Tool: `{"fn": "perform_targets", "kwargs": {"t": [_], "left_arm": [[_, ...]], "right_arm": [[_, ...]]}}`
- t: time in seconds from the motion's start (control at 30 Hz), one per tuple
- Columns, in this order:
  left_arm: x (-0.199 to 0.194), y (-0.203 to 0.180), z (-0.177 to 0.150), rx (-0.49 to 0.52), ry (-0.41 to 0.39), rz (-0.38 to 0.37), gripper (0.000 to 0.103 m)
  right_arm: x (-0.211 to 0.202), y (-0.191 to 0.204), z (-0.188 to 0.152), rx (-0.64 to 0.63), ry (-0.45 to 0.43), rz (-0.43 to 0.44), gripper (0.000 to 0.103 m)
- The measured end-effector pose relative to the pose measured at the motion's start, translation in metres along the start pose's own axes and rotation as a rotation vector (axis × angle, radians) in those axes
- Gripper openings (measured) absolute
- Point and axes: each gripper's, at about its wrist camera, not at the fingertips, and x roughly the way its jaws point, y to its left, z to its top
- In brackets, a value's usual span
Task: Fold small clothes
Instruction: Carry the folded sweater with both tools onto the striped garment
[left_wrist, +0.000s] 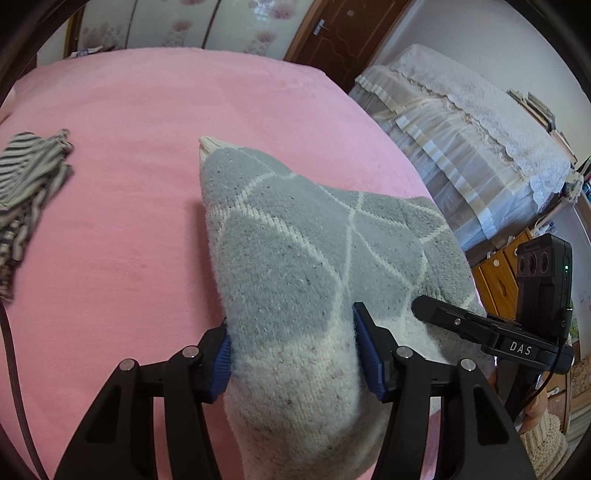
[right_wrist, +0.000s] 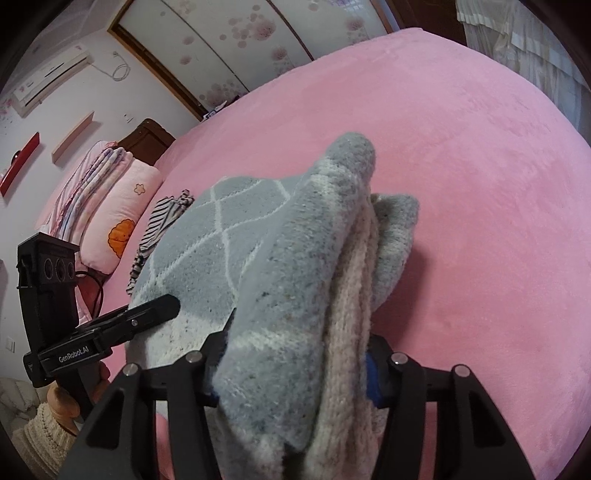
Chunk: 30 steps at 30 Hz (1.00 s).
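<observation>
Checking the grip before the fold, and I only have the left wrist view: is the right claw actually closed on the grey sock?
Observer: Yes. The right claw is shut on the grey sock, and bunched fabric fills the gap between its fingers.
Operator: One layer in there, or several?
Observer: Several. The grey outer knit and a cream layer sit stacked edge-on in that grip.
Operator: What lies beyond the striped garment?
Observer: Past the striped garment, a pink pillow with an orange motif rests at the bed's edge.
</observation>
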Motion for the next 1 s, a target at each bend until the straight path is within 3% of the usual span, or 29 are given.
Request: {"fn": "perform_targets", "kwargs": {"t": [0.33,0.63,0.8,1.0], "left_arm": [[-0.124,0.081,0.040,-0.025,-0.138,0.082,0.056],[-0.221,0.219,0.120,-0.036,-0.232,0.224,0.056],[-0.240,0.311,0.152,-0.060,-0.257,0.278,0.056],[-0.214,0.412,0.156,-0.137,-0.239,0.276,0.056]], "right_arm": [[0.014,0.114,0.037,-0.085,-0.053,0.109,0.054],[0.104,0.260,0.101,-0.093,-0.082,0.224,0.054],[0.180,0.324,0.121,-0.057,-0.077,0.264,0.054],[0.264,0.360,0.117,-0.025,-0.032,0.245,0.054]]}}
